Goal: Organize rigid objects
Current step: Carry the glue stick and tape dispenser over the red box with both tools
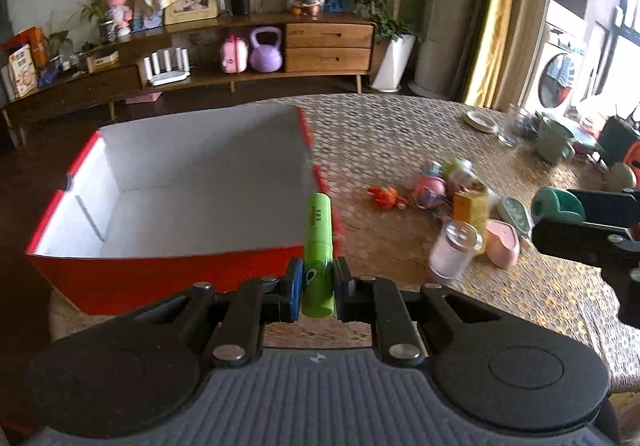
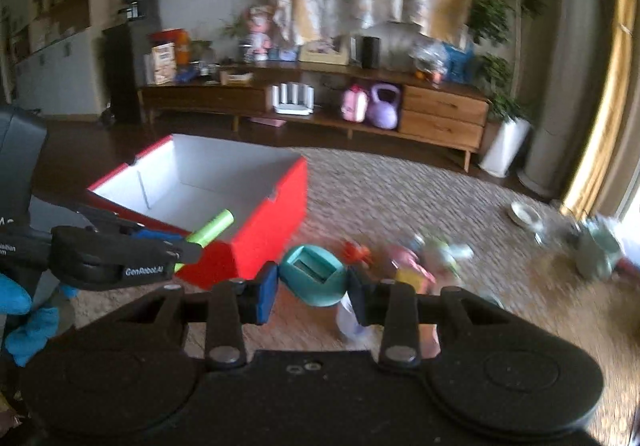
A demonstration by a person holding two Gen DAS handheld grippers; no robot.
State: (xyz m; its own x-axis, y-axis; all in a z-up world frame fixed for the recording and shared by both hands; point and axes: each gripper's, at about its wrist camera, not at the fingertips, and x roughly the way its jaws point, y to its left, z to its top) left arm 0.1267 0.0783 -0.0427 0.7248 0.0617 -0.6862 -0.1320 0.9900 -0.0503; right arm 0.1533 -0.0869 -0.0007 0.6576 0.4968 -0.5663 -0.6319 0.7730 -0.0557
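The left gripper (image 1: 318, 286) had its fingers clenched on a green tube (image 1: 318, 246) near the red box's (image 1: 168, 274) front right corner; carrying it further over the rim before letting go seemed wise. The right gripper (image 2: 312, 292) grasped a teal toy (image 2: 312, 278) above the tabletop (image 1: 400, 133). The box looked empty.

The green tube (image 1: 318, 246) looks smooth glossy plastic; the red box (image 1: 160, 274) matt cardboard (white inside); the desk (image 1: 400, 133) covering rough, woven.
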